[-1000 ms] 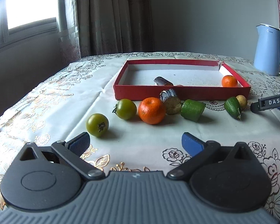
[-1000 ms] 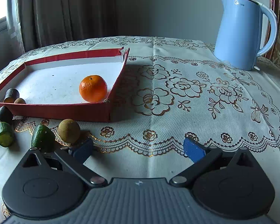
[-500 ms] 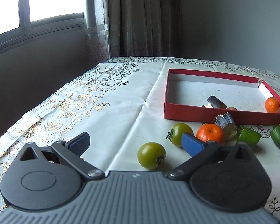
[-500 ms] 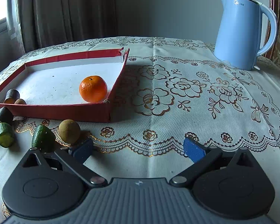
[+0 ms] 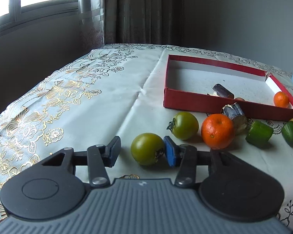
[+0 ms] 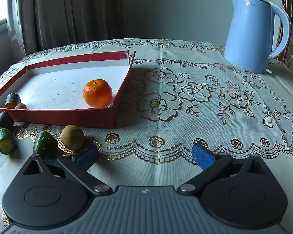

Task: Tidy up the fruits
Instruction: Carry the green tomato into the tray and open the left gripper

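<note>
Moved, left wrist view: the left gripper (image 5: 141, 149) has swung in from beside the near green tomato (image 5: 147, 148) to bracket it; the jaws have narrowed but are not clamped, the right pad touching the fruit, the left pad apart from it.
Step in hand: I judge this the grasp of that tomato, for carrying to the red tray (image 5: 201, 103).
Next move: squeeze gently, lift over the tray's near wall, which is low.
Room: bare cloth lies on the window side of the tomato; the second green tomato (image 5: 184, 125) and orange (image 5: 217, 131) crowd the tray side.
Right wrist view: the right gripper (image 6: 144, 157) has not shifted, spread wide and empty, near the tray's front corner; a brown fruit (image 6: 72, 137) sits just beside its left pad.
Edges: the kettle (image 6: 254, 33) stands well apart from the tray.
</note>
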`<action>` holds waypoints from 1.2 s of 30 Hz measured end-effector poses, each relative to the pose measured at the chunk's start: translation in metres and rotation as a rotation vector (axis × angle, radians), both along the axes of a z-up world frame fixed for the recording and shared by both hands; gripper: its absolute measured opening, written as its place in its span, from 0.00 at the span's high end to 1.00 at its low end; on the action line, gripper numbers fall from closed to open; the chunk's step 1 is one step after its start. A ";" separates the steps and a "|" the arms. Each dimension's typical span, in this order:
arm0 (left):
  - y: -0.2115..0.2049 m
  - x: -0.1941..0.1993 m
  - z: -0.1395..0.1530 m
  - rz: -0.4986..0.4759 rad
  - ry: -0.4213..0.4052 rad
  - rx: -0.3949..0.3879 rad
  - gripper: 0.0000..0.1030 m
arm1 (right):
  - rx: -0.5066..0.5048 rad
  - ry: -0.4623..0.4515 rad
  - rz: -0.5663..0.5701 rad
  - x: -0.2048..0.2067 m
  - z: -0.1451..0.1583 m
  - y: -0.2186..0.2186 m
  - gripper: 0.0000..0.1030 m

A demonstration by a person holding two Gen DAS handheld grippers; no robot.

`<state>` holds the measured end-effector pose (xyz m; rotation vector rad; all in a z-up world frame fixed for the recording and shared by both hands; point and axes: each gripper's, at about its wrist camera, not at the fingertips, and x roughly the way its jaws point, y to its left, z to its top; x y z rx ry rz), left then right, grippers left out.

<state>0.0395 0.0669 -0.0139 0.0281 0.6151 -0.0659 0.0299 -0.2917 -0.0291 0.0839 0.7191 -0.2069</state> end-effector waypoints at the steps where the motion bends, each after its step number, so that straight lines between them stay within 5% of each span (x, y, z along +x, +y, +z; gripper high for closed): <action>1: -0.001 -0.001 0.000 -0.009 -0.001 -0.004 0.69 | 0.000 0.000 0.000 0.000 0.000 0.000 0.00; 7: 0.001 -0.003 0.000 -0.026 -0.009 -0.037 0.69 | 0.000 0.000 0.000 0.000 0.000 0.000 0.00; 12: 0.028 -0.012 0.003 -0.170 -0.072 -0.373 0.68 | 0.002 -0.001 0.000 0.000 0.000 0.000 0.00; 16: 0.014 -0.017 0.013 -0.134 -0.116 -0.233 0.69 | 0.001 -0.001 0.000 0.000 0.000 0.000 0.00; 30: -0.042 0.043 0.052 -0.168 -0.154 -0.080 0.69 | 0.010 -0.007 0.000 0.000 0.000 -0.001 0.00; 36: -0.069 0.088 0.041 -0.141 -0.116 -0.004 0.69 | 0.023 -0.016 -0.001 -0.001 0.000 -0.003 0.00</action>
